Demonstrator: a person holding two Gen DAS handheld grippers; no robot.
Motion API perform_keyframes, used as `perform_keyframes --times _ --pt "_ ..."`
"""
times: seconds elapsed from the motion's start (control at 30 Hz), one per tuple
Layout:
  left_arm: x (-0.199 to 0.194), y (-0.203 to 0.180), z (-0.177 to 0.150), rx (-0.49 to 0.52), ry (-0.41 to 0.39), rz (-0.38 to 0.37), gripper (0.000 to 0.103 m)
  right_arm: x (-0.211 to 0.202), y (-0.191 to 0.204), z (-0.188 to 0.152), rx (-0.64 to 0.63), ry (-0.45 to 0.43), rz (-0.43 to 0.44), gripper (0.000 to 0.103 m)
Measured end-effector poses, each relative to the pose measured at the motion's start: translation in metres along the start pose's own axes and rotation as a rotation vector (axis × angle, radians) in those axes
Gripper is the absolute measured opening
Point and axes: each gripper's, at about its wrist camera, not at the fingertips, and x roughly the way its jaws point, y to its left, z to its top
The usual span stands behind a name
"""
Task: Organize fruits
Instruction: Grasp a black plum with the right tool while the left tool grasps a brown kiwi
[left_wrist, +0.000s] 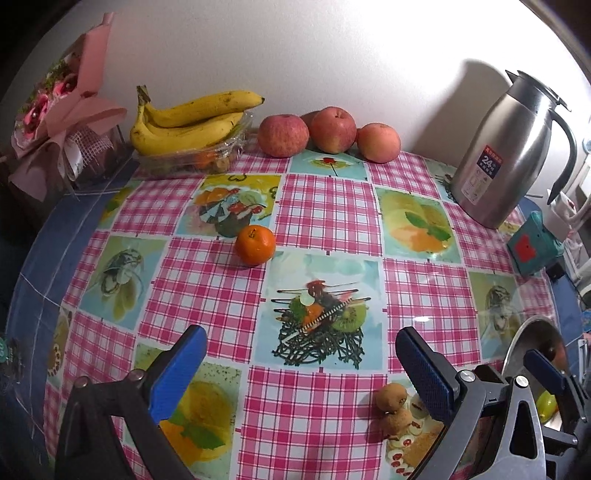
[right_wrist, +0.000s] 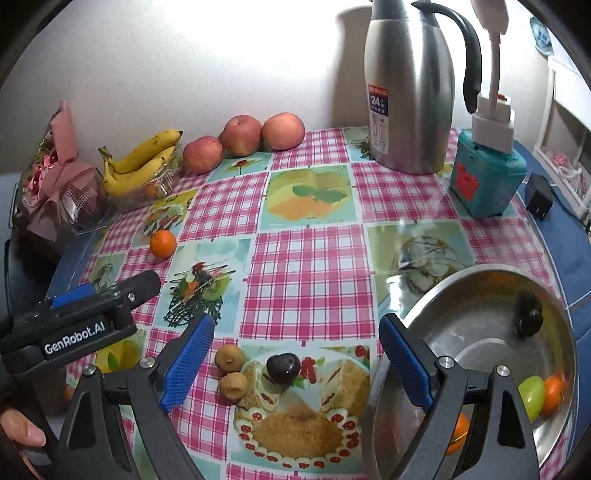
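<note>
The left gripper (left_wrist: 299, 362) stands wide open above the checked tablecloth (left_wrist: 328, 206), holding and touching nothing. The right gripper (right_wrist: 295, 354) is likewise spread wide and empty; a dark plum-like fruit (right_wrist: 283, 366) lies on the cloth between its blue pads (right_wrist: 188, 363), touching neither. Two small brown fruits (right_wrist: 231, 369) lie just beside the left pad. A tangerine (left_wrist: 255, 245) sits alone mid-table. Along the wall, left to right, stand a bouquet (left_wrist: 55, 122), bananas (left_wrist: 188, 122) on a clear tray, apples (left_wrist: 328, 133) and a steel jug (left_wrist: 506, 155). Only the right wrist view shows the inside of the steel bowl (right_wrist: 461, 314), which holds a dark fruit (right_wrist: 530, 314), a green fruit (right_wrist: 532, 397) and two orange ones, and the person's hand (right_wrist: 22, 432).
</note>
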Motion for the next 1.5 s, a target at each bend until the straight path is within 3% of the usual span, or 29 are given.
perform_keyframes --times 0.2,0.3,0.4,0.57,0.67,0.83,1.37,1.5 --pt "0.007 0.008 -0.004 -0.075 0.062 -0.068 0.102 0.001 -0.004 0.0 0.024 0.004 -0.006 0.091" --pt "0.011 0.006 -0.007 -0.074 0.088 -0.09 0.098 0.001 -0.001 -0.002 -0.001 0.01 0.018 0.086" --pt "0.015 0.002 -0.009 -0.073 0.112 -0.115 0.092 0.002 0.006 -0.003 -0.03 0.014 -0.017 0.078" --pt "0.024 -0.007 -0.015 -0.066 0.163 -0.164 0.088 0.015 0.008 -0.009 -0.036 0.065 -0.014 0.076" --pt "0.031 -0.012 -0.02 -0.07 0.199 -0.191 0.082 0.027 0.009 -0.015 -0.032 0.109 -0.016 0.068" --pt "0.043 -0.021 -0.027 -0.075 0.257 -0.229 0.081 0.039 0.011 -0.023 -0.041 0.157 -0.018 0.058" --pt "0.057 -0.036 -0.039 -0.083 0.341 -0.283 0.031 0.049 0.011 -0.031 -0.049 0.203 -0.025 0.042" --pt "0.056 -0.035 -0.039 -0.097 0.345 -0.292 0.028 0.05 0.012 -0.031 -0.054 0.205 -0.018 0.036"
